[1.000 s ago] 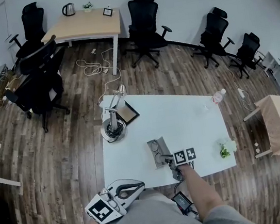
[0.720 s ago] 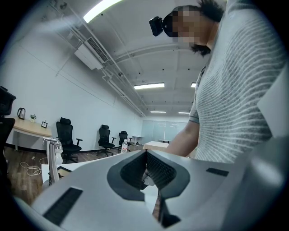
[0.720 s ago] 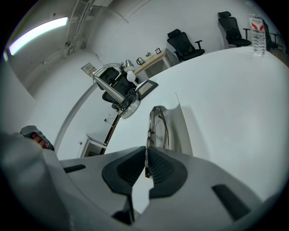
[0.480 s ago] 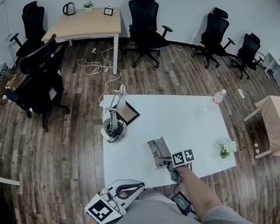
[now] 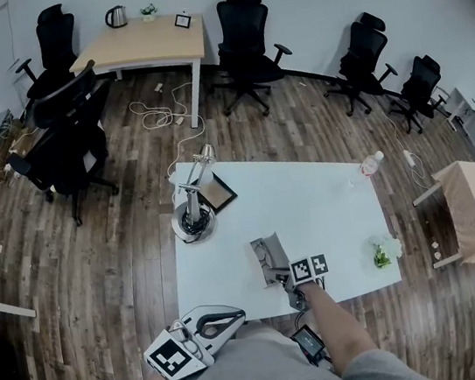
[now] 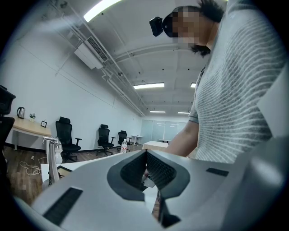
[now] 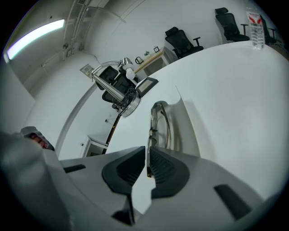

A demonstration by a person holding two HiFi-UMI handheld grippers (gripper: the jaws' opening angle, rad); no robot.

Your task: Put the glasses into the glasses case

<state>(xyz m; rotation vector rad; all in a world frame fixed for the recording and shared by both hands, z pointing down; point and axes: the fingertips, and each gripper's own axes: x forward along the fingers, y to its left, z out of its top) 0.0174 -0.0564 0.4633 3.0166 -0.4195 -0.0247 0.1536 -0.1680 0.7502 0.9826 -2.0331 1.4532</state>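
here the right gripper [image 7: 146,155] has its jaws pinched nearly together on the thin metal-framed glasses [image 7: 159,122], which sit in the open grey glasses case [image 7: 187,128] on the white table [image 7: 235,85]. the right forearm reaches forward. the left gripper [image 6: 145,153], jaws together and empty, hangs low by the person's torso.

Grippers x2 (left gripper [image 5: 237,316], right gripper [image 5: 283,271]); glasses [image 7: 158,122] x1, case [image 7: 186,118] x1, lamp [image 5: 192,209] x1, bottle [image 5: 371,163] x1, kettle [image 5: 115,16] x1.
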